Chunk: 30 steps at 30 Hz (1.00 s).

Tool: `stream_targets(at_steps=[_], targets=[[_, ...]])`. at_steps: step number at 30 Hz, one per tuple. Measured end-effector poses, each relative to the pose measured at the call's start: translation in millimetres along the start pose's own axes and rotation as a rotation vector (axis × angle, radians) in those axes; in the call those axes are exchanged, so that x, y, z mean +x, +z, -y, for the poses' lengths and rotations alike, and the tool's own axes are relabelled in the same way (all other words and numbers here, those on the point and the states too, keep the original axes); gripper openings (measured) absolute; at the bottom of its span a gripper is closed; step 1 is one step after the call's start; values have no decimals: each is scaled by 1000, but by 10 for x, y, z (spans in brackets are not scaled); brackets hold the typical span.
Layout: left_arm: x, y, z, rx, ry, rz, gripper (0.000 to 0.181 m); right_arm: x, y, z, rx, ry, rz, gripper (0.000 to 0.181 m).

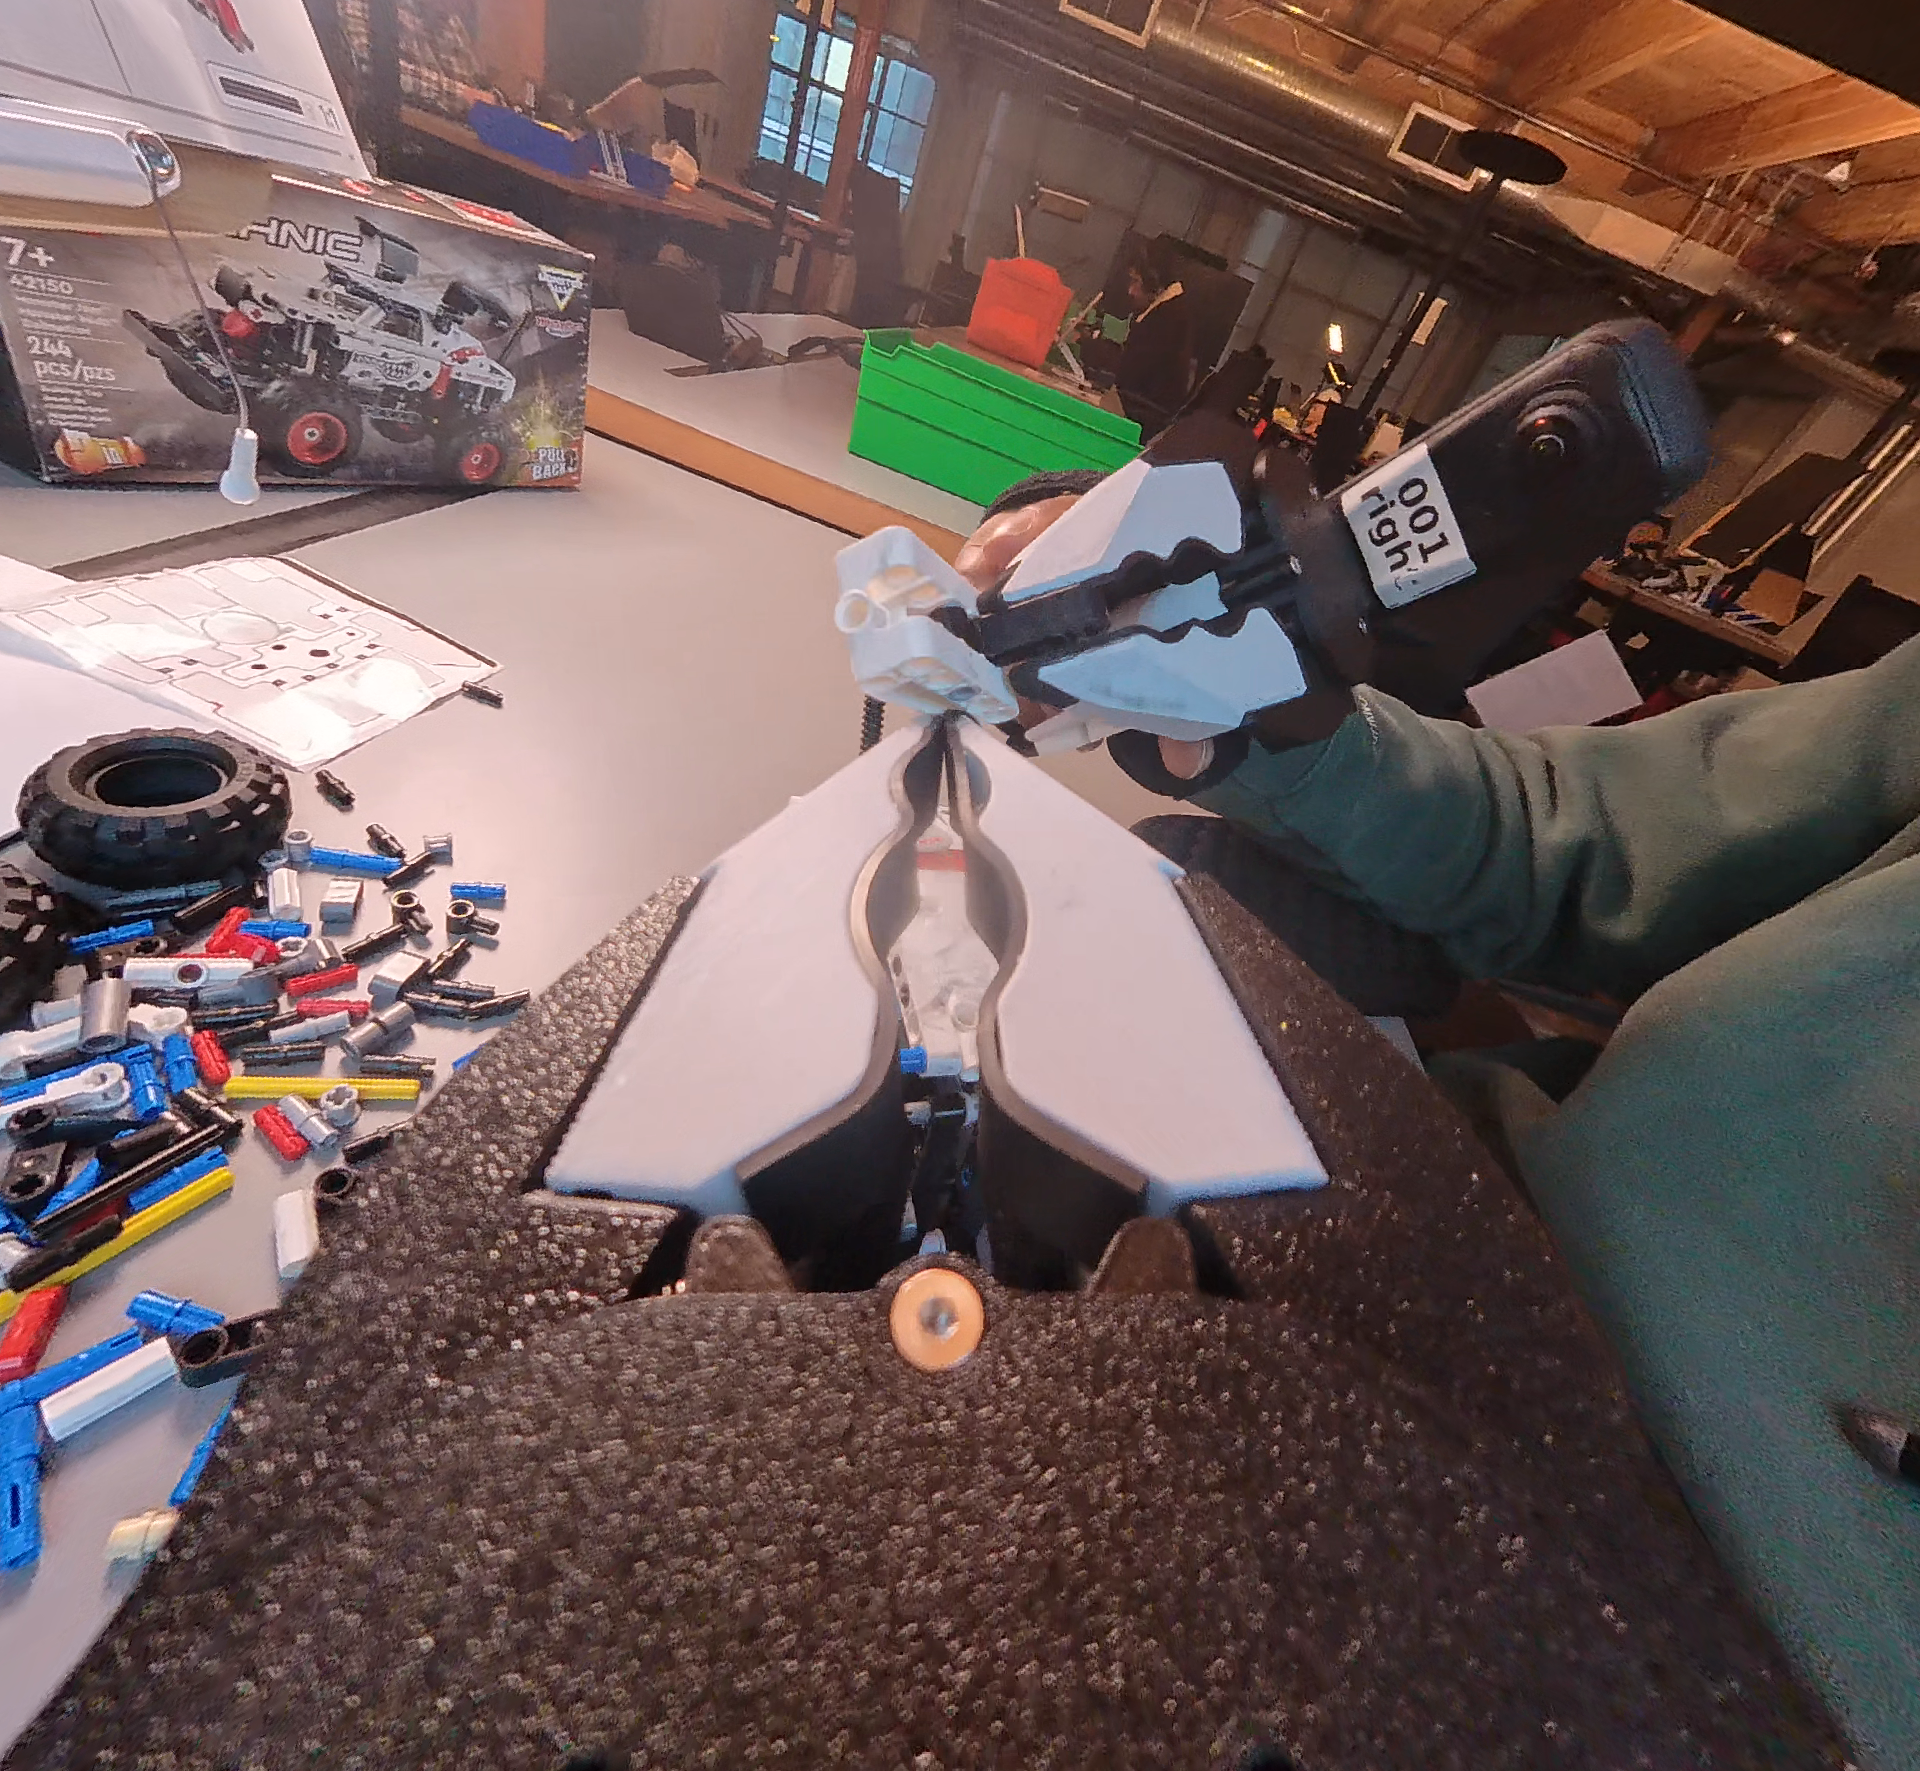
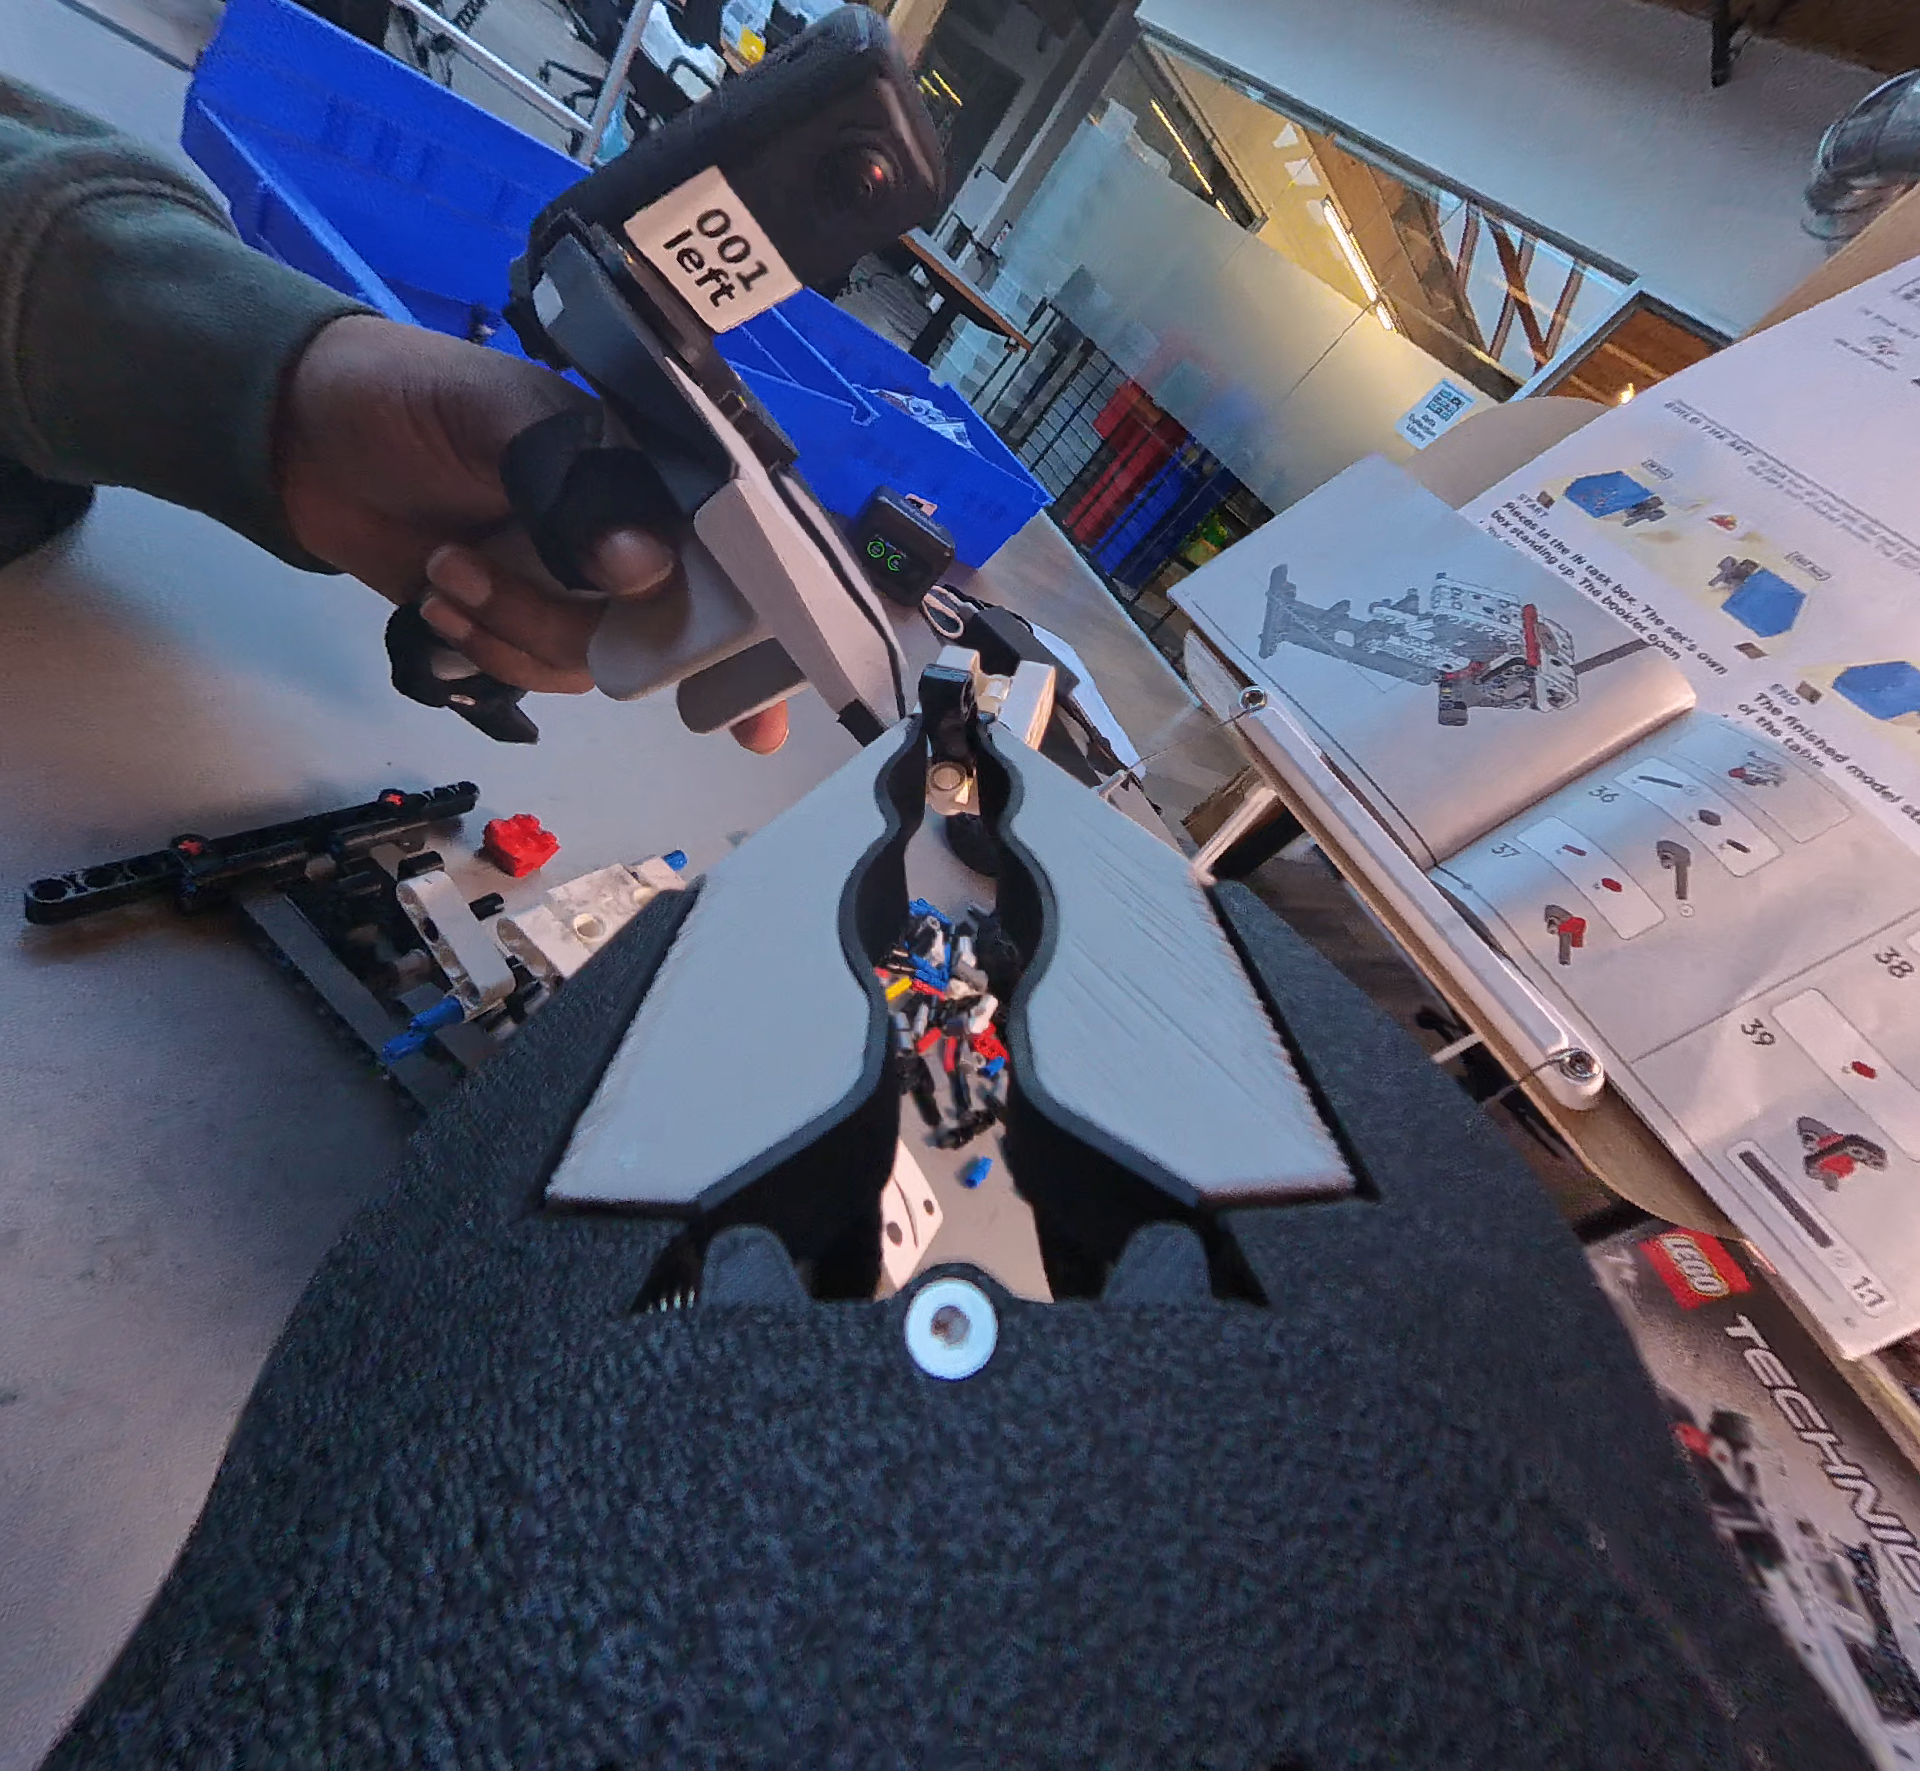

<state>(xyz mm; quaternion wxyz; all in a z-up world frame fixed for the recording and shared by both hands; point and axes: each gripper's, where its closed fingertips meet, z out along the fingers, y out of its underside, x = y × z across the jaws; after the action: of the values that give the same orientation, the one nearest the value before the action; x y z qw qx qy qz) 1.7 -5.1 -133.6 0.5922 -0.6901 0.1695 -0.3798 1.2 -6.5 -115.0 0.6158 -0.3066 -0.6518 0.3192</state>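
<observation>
White stickers [image 1: 1408,526] [image 2: 712,251] with black print sat on both cameras [image 1: 1558,443] [image 2: 852,152]. The toy box [image 1: 301,350] bore a brand, numbers and badges. The booklet [image 2: 1662,890] showed step numbers; a sheet [image 2: 1714,516] carried small text.

Each camera sits behind its own gripper, looking forward along the closed fingers at close range. The left wrist view faces the right gripper [image 1: 961,625]; the right wrist view faces the left gripper [image 2: 883,703]. Both share the loose-parts pile [image 1: 208,1025] (seen between the fingers in the right view).
</observation>
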Motion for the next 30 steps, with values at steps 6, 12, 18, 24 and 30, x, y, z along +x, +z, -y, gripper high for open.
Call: stream_targets(at_steps=[6,12,18,24,30], targets=[[124,-27,65,36,93,-39,1,80,-73,138,113,267,61,7],[224,-77,182,104,89,-105,44,193,-278,341,303,582,213,7],[473,-93,267,154,95,-211,41,4,-309,485,350,631,345,7],[604,-119,230,124,174,-253,17,-111,-305,498,321,521,349,7],[601,-107,203,26,566,-44,6,-120,-344,458,237,287,240,7]])
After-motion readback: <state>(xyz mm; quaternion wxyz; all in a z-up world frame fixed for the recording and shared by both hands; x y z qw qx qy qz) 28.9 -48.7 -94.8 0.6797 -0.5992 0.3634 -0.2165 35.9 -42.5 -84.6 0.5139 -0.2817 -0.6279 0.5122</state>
